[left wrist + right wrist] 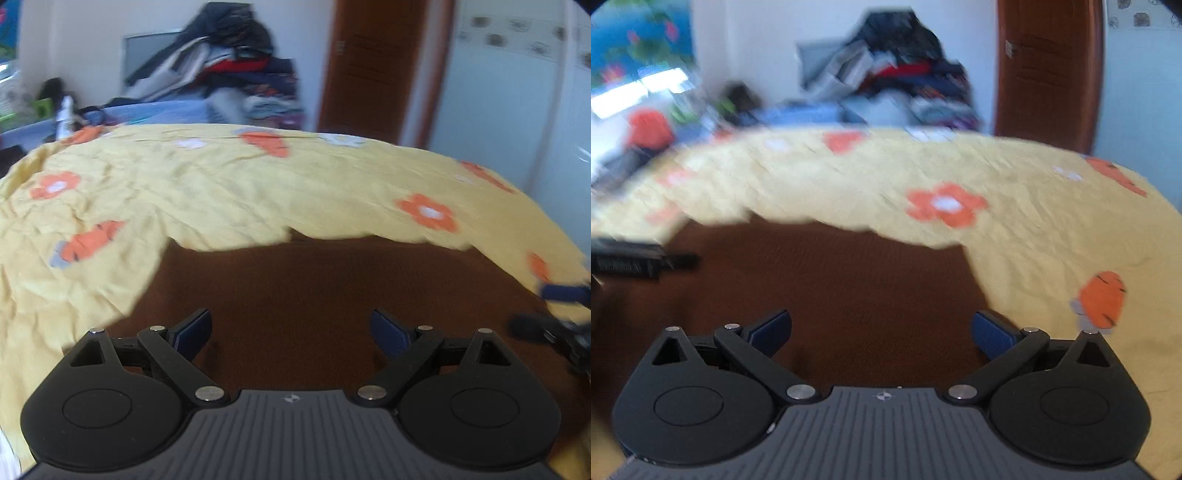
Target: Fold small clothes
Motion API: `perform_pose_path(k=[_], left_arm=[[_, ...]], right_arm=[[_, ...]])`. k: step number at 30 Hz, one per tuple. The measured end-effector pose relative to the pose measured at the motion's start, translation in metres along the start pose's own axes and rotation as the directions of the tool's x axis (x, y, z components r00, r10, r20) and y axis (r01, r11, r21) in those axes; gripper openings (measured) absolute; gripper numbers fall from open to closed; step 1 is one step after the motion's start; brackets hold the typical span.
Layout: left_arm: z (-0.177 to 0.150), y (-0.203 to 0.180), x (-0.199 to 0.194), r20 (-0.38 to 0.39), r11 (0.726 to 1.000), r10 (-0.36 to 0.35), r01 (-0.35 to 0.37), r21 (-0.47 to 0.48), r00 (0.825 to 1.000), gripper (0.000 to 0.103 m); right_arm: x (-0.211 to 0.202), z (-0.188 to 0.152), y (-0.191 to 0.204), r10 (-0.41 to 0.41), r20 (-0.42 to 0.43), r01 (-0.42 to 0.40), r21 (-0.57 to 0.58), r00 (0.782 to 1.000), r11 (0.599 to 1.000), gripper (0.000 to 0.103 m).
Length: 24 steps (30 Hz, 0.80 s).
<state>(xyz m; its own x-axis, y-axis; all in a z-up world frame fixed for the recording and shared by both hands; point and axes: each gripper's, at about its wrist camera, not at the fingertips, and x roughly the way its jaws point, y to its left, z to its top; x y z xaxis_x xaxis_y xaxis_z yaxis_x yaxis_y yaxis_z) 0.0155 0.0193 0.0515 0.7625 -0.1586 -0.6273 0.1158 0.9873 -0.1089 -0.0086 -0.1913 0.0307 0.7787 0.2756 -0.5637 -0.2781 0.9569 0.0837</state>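
Observation:
A dark brown knitted garment lies flat on a yellow sheet with orange flowers. My left gripper is open and empty, its blue pads over the garment's near left part. The right gripper's fingers show at the right edge of this view. In the right wrist view the same garment fills the lower middle. My right gripper is open and empty over its near right part. The left gripper shows at the left edge there.
The yellow sheet covers a bed. Behind it stand a heap of clothes, a brown door and a white wall. Clutter, including a white bottle, lies at the far left. The right wrist view is blurred.

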Motion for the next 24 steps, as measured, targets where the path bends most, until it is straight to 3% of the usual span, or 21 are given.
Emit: perform_pose_path(k=[2, 5, 6, 7, 10, 13, 14, 16, 18, 20, 22, 24], left_arm=[[-0.013, -0.007, 0.011, -0.076, 0.998, 0.018, -0.013, 0.066, 0.997, 0.094], [-0.029, 0.005, 0.015, -0.018, 0.993, -0.011, 0.014, 0.121, 1.0, 0.1], [-0.03, 0.01, 0.014, -0.015, 0.992, -0.016, 0.017, 0.126, 1.0, 0.1], [-0.028, 0.013, 0.013, -0.023, 0.993, -0.013, 0.016, 0.12, 1.0, 0.1], [-0.023, 0.015, -0.007, -0.039, 0.993, 0.036, -0.031, 0.11, 0.999, 0.099], [-0.035, 0.014, -0.04, -0.009, 0.995, -0.039, 0.039, 0.09, 0.999, 0.099], [-0.041, 0.013, -0.044, -0.021, 0.994, -0.065, 0.066, 0.085, 0.998, 0.099], [-0.058, 0.01, -0.035, -0.085, 0.992, -0.042, 0.052, 0.118, 0.996, 0.1], [-0.073, 0.009, -0.039, -0.015, 0.983, -0.042, 0.044, 0.179, 0.999, 0.1], [-0.069, 0.009, -0.044, -0.035, 0.986, -0.013, 0.019, 0.165, 0.999, 0.1], [-0.065, 0.002, -0.058, -0.028, 0.984, 0.024, -0.018, 0.178, 0.999, 0.099], [-0.066, -0.008, -0.076, 0.023, 0.985, -0.028, 0.023, 0.173, 0.999, 0.099]], right_arm=[[-0.003, -0.005, 0.005, 0.03, -0.006, -0.03, -0.001, 1.0, 1.0, 0.103], [0.019, -0.022, 0.006, -0.008, -0.103, 0.002, -0.056, 0.995, 0.998, 0.103], [0.015, -0.033, 0.007, 0.004, -0.036, -0.009, -0.125, 0.999, 0.992, 0.103], [0.013, -0.036, 0.002, 0.028, -0.029, -0.031, -0.128, 0.999, 0.991, 0.103], [0.007, -0.03, -0.006, 0.015, -0.077, -0.024, -0.115, 0.997, 0.993, 0.103], [-0.016, -0.026, -0.008, -0.011, -0.097, 0.007, -0.042, 0.995, 0.999, 0.103], [-0.027, -0.029, -0.006, 0.0, -0.071, -0.003, -0.036, 0.998, 0.999, 0.103], [-0.038, -0.039, -0.002, 0.034, -0.054, -0.036, -0.042, 0.998, 0.998, 0.103], [-0.03, -0.057, -0.001, 0.025, -0.111, -0.035, -0.087, 0.993, 0.996, 0.103], [-0.036, -0.07, 0.001, 0.031, -0.045, -0.04, -0.203, 0.998, 0.978, 0.103], [-0.041, -0.062, -0.005, 0.033, -0.09, -0.047, -0.163, 0.995, 0.986, 0.103], [-0.048, -0.049, 0.0, -0.046, -0.123, 0.026, -0.157, 0.991, 0.987, 0.103]])
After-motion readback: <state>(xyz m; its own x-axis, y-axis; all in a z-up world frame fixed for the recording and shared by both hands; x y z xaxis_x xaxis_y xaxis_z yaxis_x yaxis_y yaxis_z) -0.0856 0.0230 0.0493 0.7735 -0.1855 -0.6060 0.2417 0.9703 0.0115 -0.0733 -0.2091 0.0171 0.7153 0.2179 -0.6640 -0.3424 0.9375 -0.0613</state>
